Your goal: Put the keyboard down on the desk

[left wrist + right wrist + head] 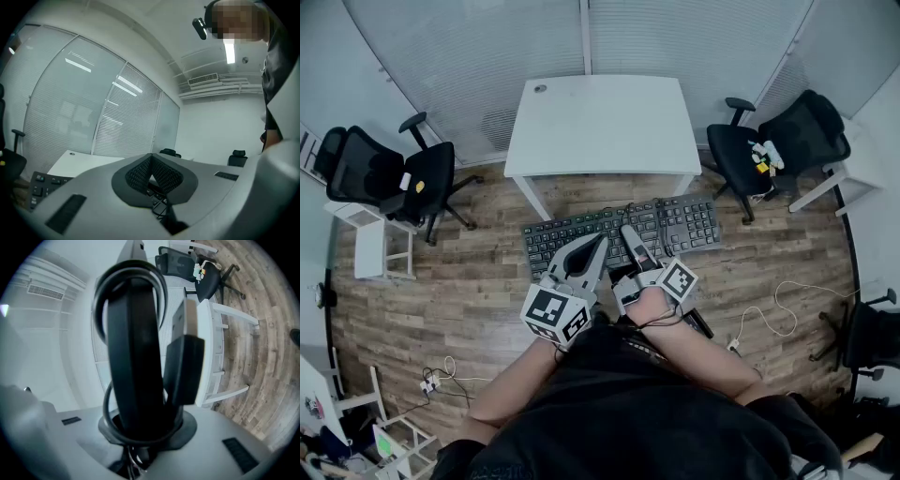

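A black keyboard (pixel 675 225) hangs level above the wooden floor, just in front of the white desk (pixel 600 122). My right gripper (pixel 626 231) is turned on its side and shut on the keyboard's near edge. In the right gripper view the keyboard (pixel 133 357) stands edge-on between the jaws of my right gripper (pixel 140 427), with its black cable (pixel 161 296) looped round it and the USB plug (pixel 187 352) beside it. My left gripper (pixel 602 240) lies flat over the keys, its tips together (pixel 151 155). Keys (pixel 40 185) show at lower left and the desk (pixel 79 161) lies ahead.
Black office chairs stand left (pixel 403 178) and right (pixel 778 141) of the desk. A white rack (pixel 370 248) is at the left wall. Loose cables (pixel 769 319) and a power strip (pixel 427 382) lie on the floor. A white side table (pixel 211 348) stands at the right.
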Available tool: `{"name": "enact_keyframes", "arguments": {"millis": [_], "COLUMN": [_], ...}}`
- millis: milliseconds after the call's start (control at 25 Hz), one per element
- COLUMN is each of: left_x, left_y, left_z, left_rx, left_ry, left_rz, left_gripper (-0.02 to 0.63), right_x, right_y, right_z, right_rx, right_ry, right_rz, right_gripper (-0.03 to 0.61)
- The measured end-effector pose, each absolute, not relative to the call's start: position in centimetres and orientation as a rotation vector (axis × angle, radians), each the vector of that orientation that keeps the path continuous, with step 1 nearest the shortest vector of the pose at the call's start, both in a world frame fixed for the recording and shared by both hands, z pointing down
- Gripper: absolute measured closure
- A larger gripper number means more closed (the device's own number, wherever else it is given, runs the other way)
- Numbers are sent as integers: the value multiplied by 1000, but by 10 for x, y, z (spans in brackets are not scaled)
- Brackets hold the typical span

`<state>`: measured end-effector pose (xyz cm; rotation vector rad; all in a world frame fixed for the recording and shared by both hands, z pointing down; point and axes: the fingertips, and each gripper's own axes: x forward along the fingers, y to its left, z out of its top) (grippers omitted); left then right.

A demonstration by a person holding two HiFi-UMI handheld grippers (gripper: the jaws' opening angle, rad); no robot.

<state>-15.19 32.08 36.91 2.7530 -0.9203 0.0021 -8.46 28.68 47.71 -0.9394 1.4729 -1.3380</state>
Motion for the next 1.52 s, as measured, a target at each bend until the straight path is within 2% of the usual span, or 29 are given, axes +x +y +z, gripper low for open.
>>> {"name": "enact_keyframes", "arguments": {"millis": [880, 1240, 1520], "left_x": [-122, -47, 28], "left_y": [302, 236, 194], "left_z": [391, 397, 382], "left_rx": [2694, 2679, 2722], "left_ry": [-878, -888, -886], "left_rz": [16, 38, -21], "left_gripper": [600, 600, 600], "right_x": [-61, 12, 85], "right_y": [275, 210, 157], "right_z": [506, 518, 493], "right_rx": [-960, -944, -942], "right_ry": [1442, 1426, 1526], "right_rz": [-1402, -1429, -1358], "right_gripper": [474, 474, 474]}}
